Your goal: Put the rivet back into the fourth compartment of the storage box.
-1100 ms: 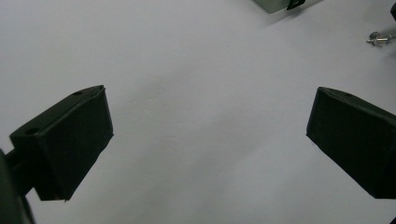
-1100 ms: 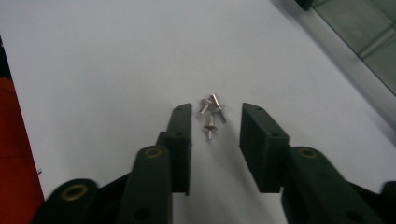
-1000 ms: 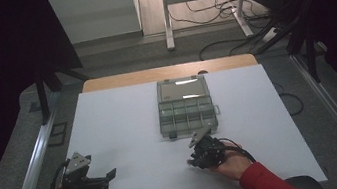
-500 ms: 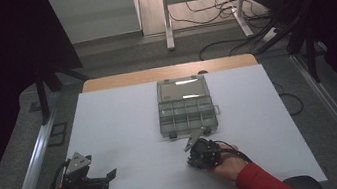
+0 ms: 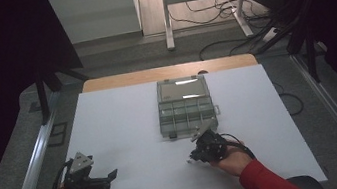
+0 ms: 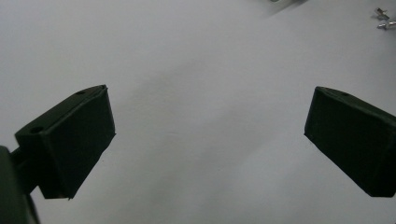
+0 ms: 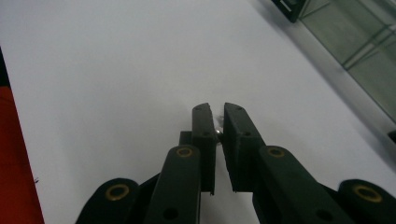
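My right gripper [image 7: 218,114] is shut on a small shiny metal piece [image 7: 218,133], pinched between its pads just above the white table. In the high view the right gripper [image 5: 192,160] sits low over the table, in front of a clear plastic compartment box [image 5: 187,114] whose lid lies open behind it. My left gripper [image 6: 208,135] hangs open over bare white tabletop with nothing between its jaws. The high view places the left gripper [image 5: 111,178] near the table's front left.
Two tiny metal pieces [image 6: 384,21] lie on the table far off in the left gripper view. The white table [image 5: 121,127] has a wooden strip along its far edge. Beyond it are desk legs and cables on the floor.
The right gripper has shifted a little over the same spot near the box's front. The left hand has stayed put.
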A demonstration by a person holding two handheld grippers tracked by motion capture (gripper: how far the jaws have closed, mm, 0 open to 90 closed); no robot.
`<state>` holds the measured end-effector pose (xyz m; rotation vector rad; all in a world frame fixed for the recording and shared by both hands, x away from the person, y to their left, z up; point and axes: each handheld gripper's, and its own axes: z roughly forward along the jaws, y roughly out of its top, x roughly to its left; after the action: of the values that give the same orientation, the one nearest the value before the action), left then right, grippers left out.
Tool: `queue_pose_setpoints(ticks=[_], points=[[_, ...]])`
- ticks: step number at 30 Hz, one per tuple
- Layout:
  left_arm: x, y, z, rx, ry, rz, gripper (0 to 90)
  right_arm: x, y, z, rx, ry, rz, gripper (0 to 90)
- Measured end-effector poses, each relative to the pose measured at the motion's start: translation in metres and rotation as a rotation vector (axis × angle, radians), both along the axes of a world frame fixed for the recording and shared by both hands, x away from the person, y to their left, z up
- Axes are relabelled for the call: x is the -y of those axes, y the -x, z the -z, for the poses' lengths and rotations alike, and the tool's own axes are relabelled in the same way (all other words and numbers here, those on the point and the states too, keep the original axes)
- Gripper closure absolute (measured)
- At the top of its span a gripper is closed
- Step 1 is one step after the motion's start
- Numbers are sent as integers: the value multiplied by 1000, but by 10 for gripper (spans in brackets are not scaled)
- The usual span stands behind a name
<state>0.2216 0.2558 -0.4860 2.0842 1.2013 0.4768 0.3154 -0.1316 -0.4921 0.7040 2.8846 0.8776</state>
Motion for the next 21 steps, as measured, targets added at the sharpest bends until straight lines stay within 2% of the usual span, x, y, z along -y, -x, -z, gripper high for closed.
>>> queue_pose_setpoints(ticks=[10,21], points=[[3,-2,1,-20,-33,-6,30,15,-7,-13,29,-55,37,828],[2,-2,1,-24,-23,-10,37,32,-17,-26,57,-99,95,829]])
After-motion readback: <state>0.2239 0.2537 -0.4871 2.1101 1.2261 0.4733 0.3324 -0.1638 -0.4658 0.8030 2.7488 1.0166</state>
